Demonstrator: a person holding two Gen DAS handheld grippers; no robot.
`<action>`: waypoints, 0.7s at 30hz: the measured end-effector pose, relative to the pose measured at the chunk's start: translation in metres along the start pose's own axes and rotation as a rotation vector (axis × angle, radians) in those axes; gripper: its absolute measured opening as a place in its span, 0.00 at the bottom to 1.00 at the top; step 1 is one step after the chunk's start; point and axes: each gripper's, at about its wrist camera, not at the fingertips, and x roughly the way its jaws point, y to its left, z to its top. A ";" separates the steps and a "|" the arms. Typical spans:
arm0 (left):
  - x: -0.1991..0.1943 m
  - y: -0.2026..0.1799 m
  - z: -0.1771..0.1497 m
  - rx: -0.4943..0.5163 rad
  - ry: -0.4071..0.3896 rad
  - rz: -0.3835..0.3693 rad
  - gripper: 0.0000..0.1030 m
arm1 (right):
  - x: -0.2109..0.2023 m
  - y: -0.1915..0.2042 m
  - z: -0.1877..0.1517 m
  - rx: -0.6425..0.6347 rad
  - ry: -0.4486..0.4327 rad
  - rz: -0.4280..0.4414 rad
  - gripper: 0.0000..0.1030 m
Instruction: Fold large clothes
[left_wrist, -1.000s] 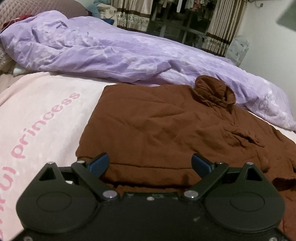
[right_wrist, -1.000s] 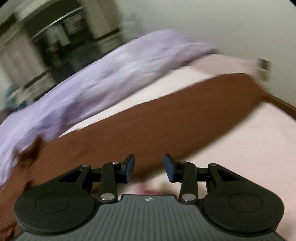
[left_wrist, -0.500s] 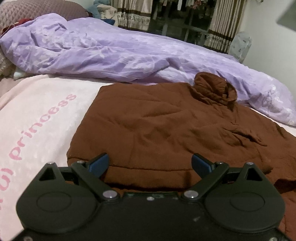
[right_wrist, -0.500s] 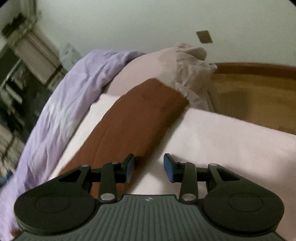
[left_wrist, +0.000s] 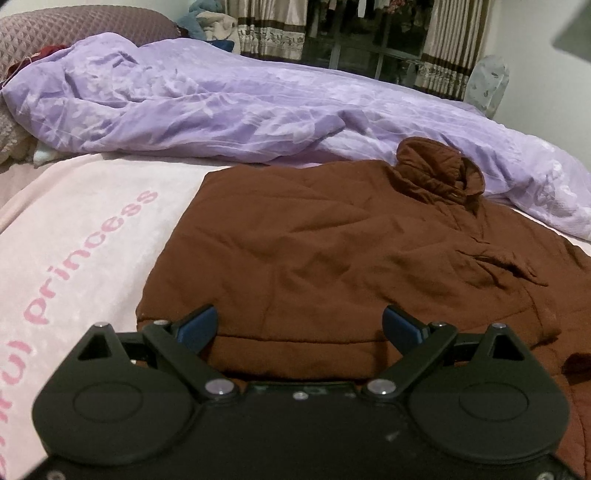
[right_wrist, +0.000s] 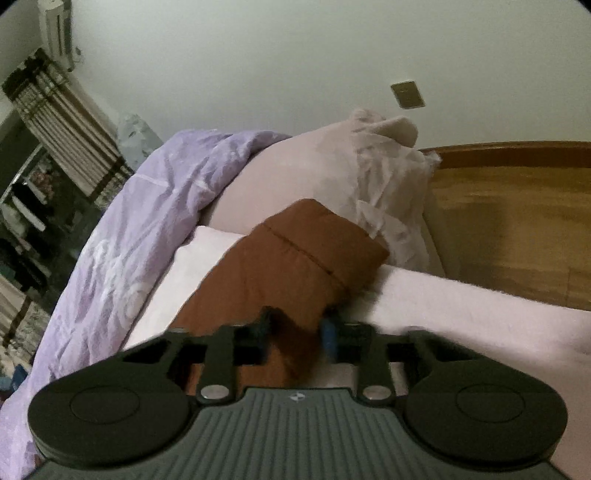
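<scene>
Brown quilted hooded coat (left_wrist: 332, 258) lies spread on the pink plush blanket with "princess" lettering (left_wrist: 74, 236), which covers the bed. Its hood (left_wrist: 439, 173) is bunched up against the crumpled lilac duvet (left_wrist: 221, 107) along the far edge of the bed.

Left claw (left_wrist: 299, 325): released, fingers wide apart, hovering over the near hem of the coat. Nothing between the pads. I can't tell whether it touches the cloth.

Right claw (right_wrist: 295, 332): fingers drawn in around a bunch of brown fabric at the base of the brown sleeve (right_wrist: 295, 258). The tips are motion-blurred, so I read it as grasping the sleeve or just clenching on it, but I won't swear the grip is firm. The sleeve runs out toward the bed's end, its cuff near the pale crumpled cloth (right_wrist: 369, 177) by the wooden floor (right_wrist: 517, 221) side.

Progress, my judgement: early.
- The left side of the coat shows a straight edge, which may mean one sleeve is already tucked in; I can't confirm.
- The right side is rumpled, with loose folds.
- This sleeve has yet to come across the body.
- The hood has yet to be flattened or folded down.
- The body has yet to be halved.
</scene>
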 end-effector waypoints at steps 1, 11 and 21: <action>0.000 0.000 0.000 -0.002 -0.001 -0.001 0.95 | -0.001 0.001 0.001 0.007 -0.003 0.002 0.10; -0.011 0.011 0.003 -0.034 -0.021 -0.039 0.95 | -0.077 0.121 -0.020 -0.269 -0.121 0.248 0.05; -0.022 0.006 0.003 -0.088 -0.026 -0.153 0.95 | -0.171 0.307 -0.191 -0.675 -0.009 0.781 0.16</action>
